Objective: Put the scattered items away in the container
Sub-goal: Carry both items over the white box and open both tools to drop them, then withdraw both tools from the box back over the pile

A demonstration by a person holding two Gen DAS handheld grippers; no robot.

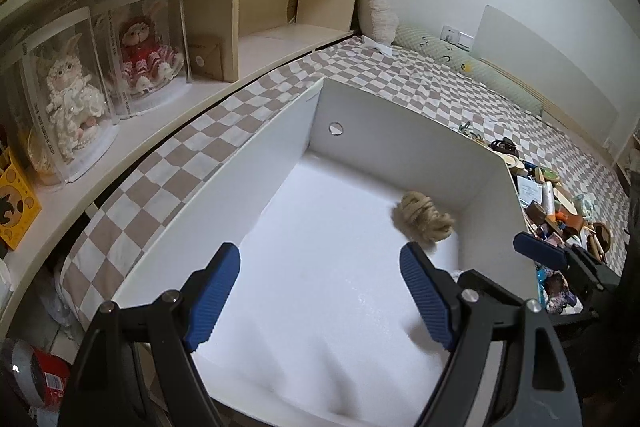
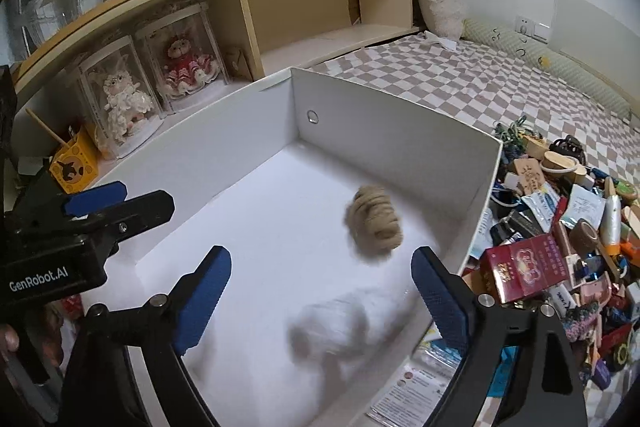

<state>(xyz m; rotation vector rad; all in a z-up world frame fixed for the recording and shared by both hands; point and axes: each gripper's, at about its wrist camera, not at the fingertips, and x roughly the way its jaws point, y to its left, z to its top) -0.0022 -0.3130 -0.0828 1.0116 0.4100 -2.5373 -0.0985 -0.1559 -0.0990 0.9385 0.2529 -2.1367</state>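
I am holding both tools over the white box (image 2: pixel 400 143), and both are standing apart with nothing between the pads. The left tool (image 1: pixel 320 301) and the right tool (image 2: pixel 322 301) are pointing down into it. A twine ball (image 2: pixel 374 223) is already lying inside, near the right wall, and something white and blurred is beside it. The pile (image 2: pixel 560 227) of remaining items is lying on the bed to the right of the box, just outside its wall. My right tool is nearer, so I am judging that it should be reaching right next.
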